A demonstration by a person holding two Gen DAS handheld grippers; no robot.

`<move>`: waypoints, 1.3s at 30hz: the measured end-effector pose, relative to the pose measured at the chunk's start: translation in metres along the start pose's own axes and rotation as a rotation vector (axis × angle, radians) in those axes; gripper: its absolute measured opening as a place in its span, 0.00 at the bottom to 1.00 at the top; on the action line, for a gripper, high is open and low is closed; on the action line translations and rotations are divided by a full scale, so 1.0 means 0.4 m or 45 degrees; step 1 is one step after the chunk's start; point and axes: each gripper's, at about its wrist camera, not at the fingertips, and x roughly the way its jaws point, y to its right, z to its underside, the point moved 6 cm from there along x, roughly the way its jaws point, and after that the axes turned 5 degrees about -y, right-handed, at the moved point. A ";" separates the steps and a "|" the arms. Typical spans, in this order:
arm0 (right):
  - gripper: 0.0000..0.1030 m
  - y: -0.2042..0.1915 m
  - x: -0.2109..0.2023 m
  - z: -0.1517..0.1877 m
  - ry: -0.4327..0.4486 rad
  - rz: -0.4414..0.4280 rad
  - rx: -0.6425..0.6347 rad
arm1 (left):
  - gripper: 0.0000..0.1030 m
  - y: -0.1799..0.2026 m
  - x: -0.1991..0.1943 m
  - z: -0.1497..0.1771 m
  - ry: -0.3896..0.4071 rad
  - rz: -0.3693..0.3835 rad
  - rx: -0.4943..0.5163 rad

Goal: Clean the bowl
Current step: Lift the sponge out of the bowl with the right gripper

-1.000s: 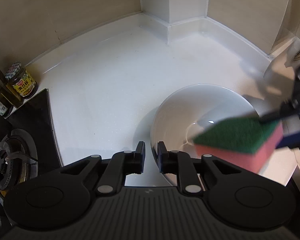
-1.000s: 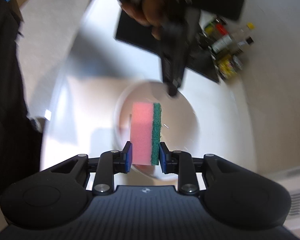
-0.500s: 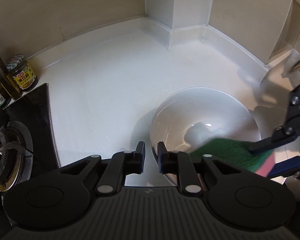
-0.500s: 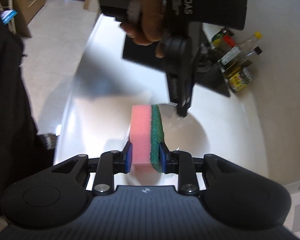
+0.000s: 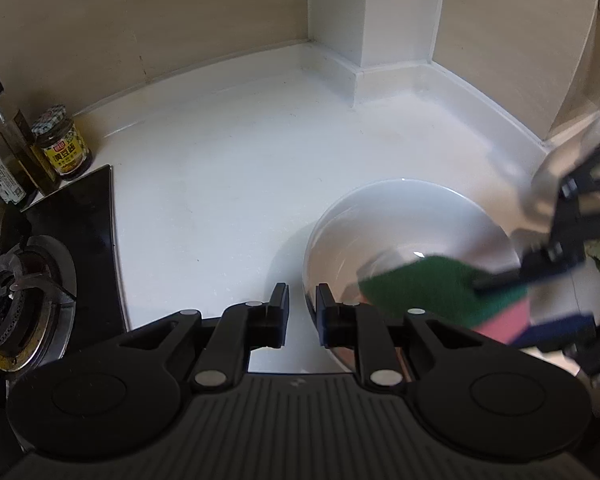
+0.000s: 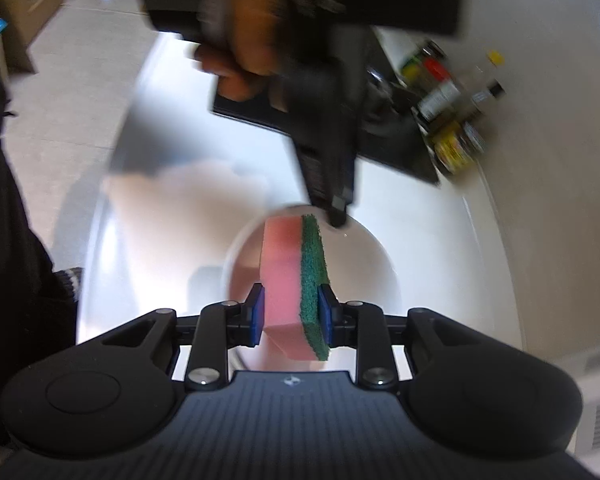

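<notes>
A white bowl (image 5: 400, 224) stands on the white counter (image 5: 219, 184). My left gripper (image 5: 302, 300) straddles its near-left rim. The jaws are opening: the rim lies against the right finger (image 5: 324, 308), and a strip of counter shows between the rim and the left finger (image 5: 277, 308). From the right, my right gripper (image 5: 516, 304) is shut on a pink sponge with a green scouring face (image 5: 424, 284), which dips into the bowl. In the right wrist view the sponge (image 6: 287, 276) sits between the blue pads of my right gripper (image 6: 291, 312), over the bowl (image 6: 364, 264). My left gripper (image 6: 336, 216) reaches its far rim, held by a hand (image 6: 251, 40).
A black gas hob (image 5: 39, 264) lies left of the bowl, with a jar (image 5: 61, 144) and bottles (image 5: 7, 148) behind it. Beige walls and a white corner column (image 5: 396, 12) close off the back. A person's dark clothing (image 6: 7, 240) fills the left of the right wrist view.
The sponge has sunk from above the bowl's right rim down into the bowl, toward its near side. My left jaws stand slightly wider around the rim. The bowl has stayed put.
</notes>
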 end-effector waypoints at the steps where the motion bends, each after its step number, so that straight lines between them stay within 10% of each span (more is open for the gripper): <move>1: 0.23 -0.008 -0.008 0.000 0.004 -0.019 0.003 | 0.21 0.000 -0.001 -0.001 0.005 -0.006 0.001; 14: 0.23 0.054 -0.003 0.058 -0.135 0.119 0.189 | 0.21 -0.009 -0.014 0.002 0.091 -0.032 -0.105; 24: 0.23 -0.009 -0.044 -0.029 0.034 -0.006 0.183 | 0.21 -0.006 -0.012 -0.001 0.099 -0.042 -0.095; 32: 0.23 -0.144 -0.068 0.035 0.071 0.252 -0.410 | 0.22 -0.015 -0.010 0.000 0.102 -0.015 -0.101; 39: 0.23 -0.170 -0.071 0.119 0.032 0.391 -0.483 | 0.22 -0.011 -0.005 -0.006 0.087 -0.006 -0.061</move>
